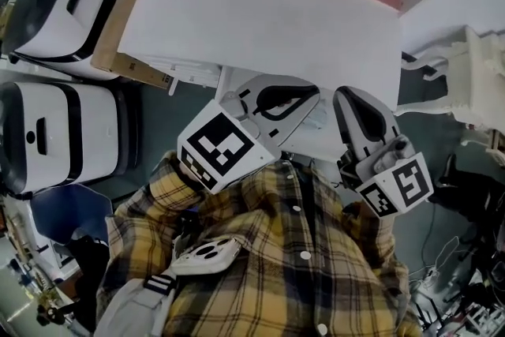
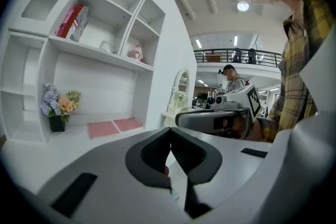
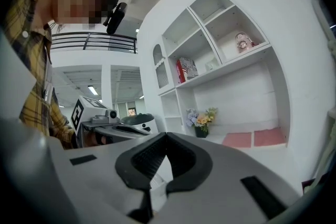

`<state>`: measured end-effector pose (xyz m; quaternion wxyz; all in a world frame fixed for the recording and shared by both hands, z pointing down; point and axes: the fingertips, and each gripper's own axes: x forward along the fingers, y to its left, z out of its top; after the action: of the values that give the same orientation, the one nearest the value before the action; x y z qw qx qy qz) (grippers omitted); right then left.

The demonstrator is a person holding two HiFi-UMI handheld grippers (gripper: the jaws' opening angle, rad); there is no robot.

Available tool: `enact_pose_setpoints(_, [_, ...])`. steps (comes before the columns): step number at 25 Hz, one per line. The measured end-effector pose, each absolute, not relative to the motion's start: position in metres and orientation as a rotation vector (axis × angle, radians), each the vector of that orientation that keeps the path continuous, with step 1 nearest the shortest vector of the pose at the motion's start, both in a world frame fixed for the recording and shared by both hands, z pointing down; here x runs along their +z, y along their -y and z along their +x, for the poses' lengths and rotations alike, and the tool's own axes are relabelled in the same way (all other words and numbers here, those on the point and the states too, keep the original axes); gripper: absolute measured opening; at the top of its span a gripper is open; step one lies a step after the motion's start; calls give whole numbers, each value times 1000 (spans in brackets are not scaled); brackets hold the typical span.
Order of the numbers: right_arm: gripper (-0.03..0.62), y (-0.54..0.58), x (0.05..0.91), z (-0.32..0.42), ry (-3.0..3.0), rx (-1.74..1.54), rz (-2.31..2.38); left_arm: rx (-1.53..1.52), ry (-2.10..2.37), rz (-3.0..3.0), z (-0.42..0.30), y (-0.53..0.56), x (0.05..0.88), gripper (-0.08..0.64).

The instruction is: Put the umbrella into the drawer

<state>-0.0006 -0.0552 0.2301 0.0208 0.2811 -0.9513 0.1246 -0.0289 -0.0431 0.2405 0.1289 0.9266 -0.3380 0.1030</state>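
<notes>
Left gripper [image 2: 170, 131] jaws together, white desk [image 1: 260, 20], white shelving [image 2: 100, 55], flowers [image 2: 59, 104]

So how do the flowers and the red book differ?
The flowers stand low, on the desk surface, in a dark pot; the red book sits on a higher shelf. The flowers are pale purple and orange; the book is red. Both rest in the white shelf unit.

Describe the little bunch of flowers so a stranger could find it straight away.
Look at the tall white shelf unit at the back of the white desk. In its wide bottom bay, left of two pink mats in the left gripper view, stands the bunch of flowers: the only plant, pale blooms in a dark pot.
</notes>
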Motion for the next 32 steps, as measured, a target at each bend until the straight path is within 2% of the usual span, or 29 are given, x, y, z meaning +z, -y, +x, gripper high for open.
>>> enact_pose_setpoints(32, [15,57,246,3,2900,474,975,395,842,2727,-12,33,255,20])
